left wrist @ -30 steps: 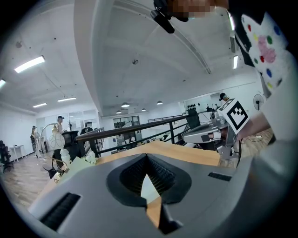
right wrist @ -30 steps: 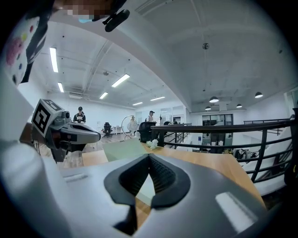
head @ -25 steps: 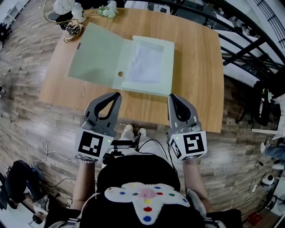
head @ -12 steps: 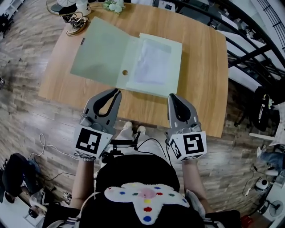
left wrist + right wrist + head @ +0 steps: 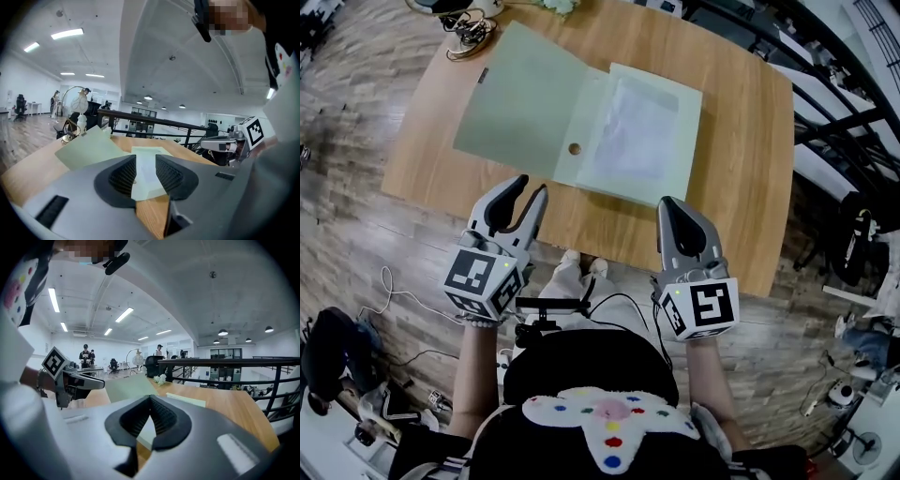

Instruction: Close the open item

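A pale green box file lies open on the wooden table (image 5: 741, 187). Its lid (image 5: 525, 103) is folded out flat to the left, and its tray (image 5: 642, 131) holds white papers. My left gripper (image 5: 532, 186) hovers at the table's near edge, in front of the lid and apart from it. Its jaws have just been opening and stand apart with nothing between them; the file's tray (image 5: 150, 157) shows through the gap. My right gripper (image 5: 667, 202) is shut and empty at the near edge, in front of the tray. The raised lid (image 5: 129, 385) shows beyond its tips.
A wire lamp stand (image 5: 469, 28) and small white flowers (image 5: 562, 5) sit at the table's far left corner, close behind the lid. A black railing (image 5: 825, 122) runs along the right side. Cables (image 5: 394, 291) lie on the wooden floor below the near edge.
The left gripper has rolled, shifted left and sunk towards the table's near edge, and its jaws have parted. The right gripper edged forward slightly, still shut.
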### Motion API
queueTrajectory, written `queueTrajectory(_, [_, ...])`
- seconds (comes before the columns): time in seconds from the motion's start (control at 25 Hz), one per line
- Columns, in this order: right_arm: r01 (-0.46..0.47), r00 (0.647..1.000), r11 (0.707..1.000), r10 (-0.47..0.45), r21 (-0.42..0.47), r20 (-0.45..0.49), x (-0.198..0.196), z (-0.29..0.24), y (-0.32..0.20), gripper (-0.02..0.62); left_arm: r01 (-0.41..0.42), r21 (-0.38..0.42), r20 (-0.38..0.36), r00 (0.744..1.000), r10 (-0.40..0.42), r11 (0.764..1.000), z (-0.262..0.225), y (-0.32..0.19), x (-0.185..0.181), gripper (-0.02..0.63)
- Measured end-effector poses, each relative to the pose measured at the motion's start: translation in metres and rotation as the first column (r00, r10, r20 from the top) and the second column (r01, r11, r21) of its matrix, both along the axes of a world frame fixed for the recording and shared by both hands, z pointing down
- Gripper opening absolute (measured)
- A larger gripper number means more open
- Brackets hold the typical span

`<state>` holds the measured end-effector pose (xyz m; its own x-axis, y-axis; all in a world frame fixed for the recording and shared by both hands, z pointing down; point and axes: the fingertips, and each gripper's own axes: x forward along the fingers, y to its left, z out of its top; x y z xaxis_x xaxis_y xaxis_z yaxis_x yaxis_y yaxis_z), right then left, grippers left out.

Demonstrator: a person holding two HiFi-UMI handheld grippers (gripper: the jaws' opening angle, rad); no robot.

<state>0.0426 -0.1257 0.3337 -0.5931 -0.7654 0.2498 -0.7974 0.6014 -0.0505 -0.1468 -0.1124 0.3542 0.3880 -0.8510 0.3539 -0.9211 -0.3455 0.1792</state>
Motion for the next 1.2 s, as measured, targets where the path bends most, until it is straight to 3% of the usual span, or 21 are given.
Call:
queueTrajectory(0.24, [0.002,1.0,1.0,-0.003,-0.027,-0.01,-0.011,0.012,-0.007,0.009,0.111,-0.096,-0.114,0.986,-0.121,0.989,0.034,-0.009,-0.038,0.138])
queueTrajectory(0.64, [-0.002,1.0,0.998,0.0,-0.07,-0.031,-0.021,0.032,-0.014,0.009,0.22,-0.219,-0.161,0.953,-0.258,0.951,0.092,-0.027,-0.08,0.198])
queueTrajectory(0.88, [-0.013,0.998,0.996,0.008,-0.088,-0.054,-0.02,0.042,-0.016,0.009,0.241,-0.241,-0.164,0.944,-0.285,0.94,0.113,-0.041,-0.09,0.206])
queueTrajectory(1.2, [-0.042,0.997,0.993,0.035,-0.109,-0.071,-0.015,0.051,-0.019,0.009,0.223,-0.228,-0.141,0.956,-0.259,0.948,0.122,-0.064,-0.093,0.206])
